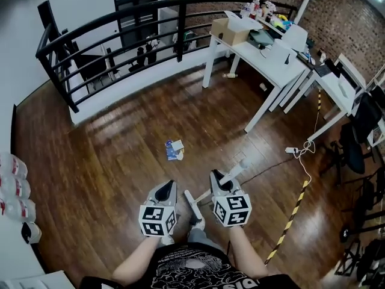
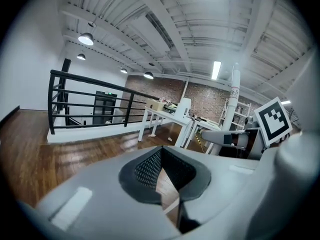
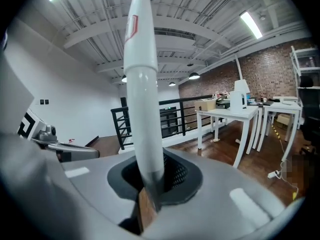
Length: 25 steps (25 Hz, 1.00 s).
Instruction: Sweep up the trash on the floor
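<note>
Trash (image 1: 174,150), a blue-and-white packet, is lying on the floor (image 1: 90,161) at mid-frame in the head view, ahead of both grippers and apart from them. Right gripper (image 3: 150,186) is sitting at lower centre there, fingers clenching a white handle (image 3: 141,79) that is running up and away from it. Left gripper (image 2: 161,159) is riding just beside it, fingers pressed together on nothing. Sweeping end is not showing in any view.

Judging the step as bringing the sweeper to the packet. Doing it well likely means keeping the clench firm so the handle is not twisting. It also means setting the sweeping end beyond the packet and drawing it in short strokes, away from the desk (image 1: 252,53) legs and the cable (image 1: 295,151).
</note>
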### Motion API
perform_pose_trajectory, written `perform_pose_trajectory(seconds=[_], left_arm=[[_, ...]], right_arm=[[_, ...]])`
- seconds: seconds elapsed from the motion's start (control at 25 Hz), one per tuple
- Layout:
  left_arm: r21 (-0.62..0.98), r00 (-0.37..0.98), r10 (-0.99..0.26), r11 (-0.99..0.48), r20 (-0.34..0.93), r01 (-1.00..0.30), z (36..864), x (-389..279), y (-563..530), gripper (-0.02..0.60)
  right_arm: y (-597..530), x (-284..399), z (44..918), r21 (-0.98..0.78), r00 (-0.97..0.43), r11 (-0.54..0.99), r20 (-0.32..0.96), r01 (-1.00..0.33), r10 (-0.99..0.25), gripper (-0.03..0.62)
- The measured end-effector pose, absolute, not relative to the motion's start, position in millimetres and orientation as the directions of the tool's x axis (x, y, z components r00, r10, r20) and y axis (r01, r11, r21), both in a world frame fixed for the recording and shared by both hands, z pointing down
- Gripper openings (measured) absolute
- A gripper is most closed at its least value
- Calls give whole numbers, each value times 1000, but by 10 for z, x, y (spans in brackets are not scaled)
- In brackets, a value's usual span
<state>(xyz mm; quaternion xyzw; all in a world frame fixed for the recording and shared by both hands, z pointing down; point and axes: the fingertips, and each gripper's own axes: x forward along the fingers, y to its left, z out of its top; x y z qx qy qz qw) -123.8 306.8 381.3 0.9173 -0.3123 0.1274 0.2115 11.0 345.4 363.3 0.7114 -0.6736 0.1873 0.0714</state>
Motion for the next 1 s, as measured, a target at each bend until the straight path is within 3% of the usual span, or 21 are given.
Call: perform_pose_trajectory(seconds=[0.32, 1.0], left_arm=[[325, 814, -493, -749, 308, -577, 3621, -1669, 3193, 5], [275, 817, -508, -773, 273, -572, 3417, -1730, 3259, 5]], right_arm=[[3636, -438, 3380, -129, 58, -104, 321, -986, -945, 25], [3733, -749, 3082, -57, 40, -57, 259, -997, -965, 25]])
